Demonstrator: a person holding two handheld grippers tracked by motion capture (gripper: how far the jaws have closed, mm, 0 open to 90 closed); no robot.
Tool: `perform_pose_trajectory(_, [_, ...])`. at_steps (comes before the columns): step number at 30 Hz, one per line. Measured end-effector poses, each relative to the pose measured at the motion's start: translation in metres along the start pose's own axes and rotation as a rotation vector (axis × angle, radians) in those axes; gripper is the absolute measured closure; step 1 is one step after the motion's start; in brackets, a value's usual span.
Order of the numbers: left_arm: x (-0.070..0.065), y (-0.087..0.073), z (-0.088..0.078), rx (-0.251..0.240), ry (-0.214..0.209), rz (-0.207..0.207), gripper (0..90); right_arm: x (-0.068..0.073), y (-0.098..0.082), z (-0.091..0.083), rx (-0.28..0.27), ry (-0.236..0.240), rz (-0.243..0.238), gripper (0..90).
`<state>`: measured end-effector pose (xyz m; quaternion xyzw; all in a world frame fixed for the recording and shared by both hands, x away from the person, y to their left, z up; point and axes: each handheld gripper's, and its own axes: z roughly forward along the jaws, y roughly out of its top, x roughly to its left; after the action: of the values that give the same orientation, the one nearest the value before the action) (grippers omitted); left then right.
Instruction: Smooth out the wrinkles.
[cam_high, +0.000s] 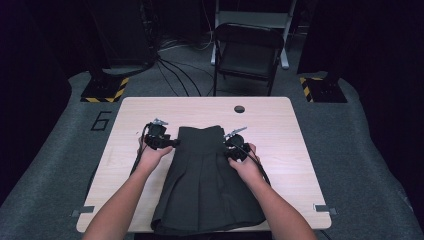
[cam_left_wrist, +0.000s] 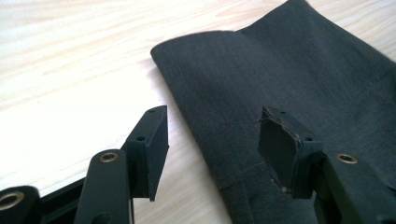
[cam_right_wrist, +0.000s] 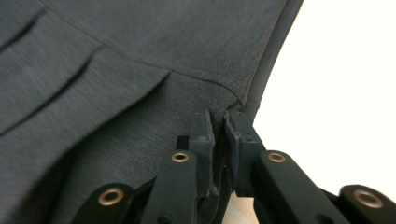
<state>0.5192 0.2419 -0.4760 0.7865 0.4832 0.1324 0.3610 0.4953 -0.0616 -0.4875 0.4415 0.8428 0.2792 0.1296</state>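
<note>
Left tool (cam_high: 176, 142) gapes open; right tool (cam_high: 226, 143) is clamped (forearms extended).

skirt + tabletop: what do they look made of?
Skirt: dark grey woven cloth, matte, probably a suiting-type fabric; fine weave, stitched seam and pressed pleats show in the right gripper view. Table: pale wood-grain surface, smooth with a slight sheen, likely laminate rather than solid wood; cannot tell for sure.

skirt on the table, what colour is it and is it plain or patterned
Dark charcoal grey skirt, plain cloth with pleats and no print; the left gripper view shows it best.
</note>
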Motion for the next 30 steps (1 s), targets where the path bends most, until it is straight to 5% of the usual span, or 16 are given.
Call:
perform_pose_trajectory(5, [0.001,-0.002,0.015,0.022,0.005,-0.001,42.4,-0.006,-0.006,0.006,0.01,0.026,0.04,73.4])
perform_pose_trajectory(13, [0.001,-0.003,0.031,0.034,0.018,-0.029,37.2,-0.004,-0.006,0.007,0.011,-0.006,0.032,64.5])
perform_pose_trajectory(21, [0.005,-0.003,0.039,0.035,0.022,-0.041,32.5,-0.017,-0.008,0.01,0.017,0.089,0.116,62.5])
perform_pose_trajectory(30, [0.005,0.003,0.047,0.062,0.028,-0.03,30.1,-0.007,-0.006,0.011,0.004,0.053,0.068,64.0])
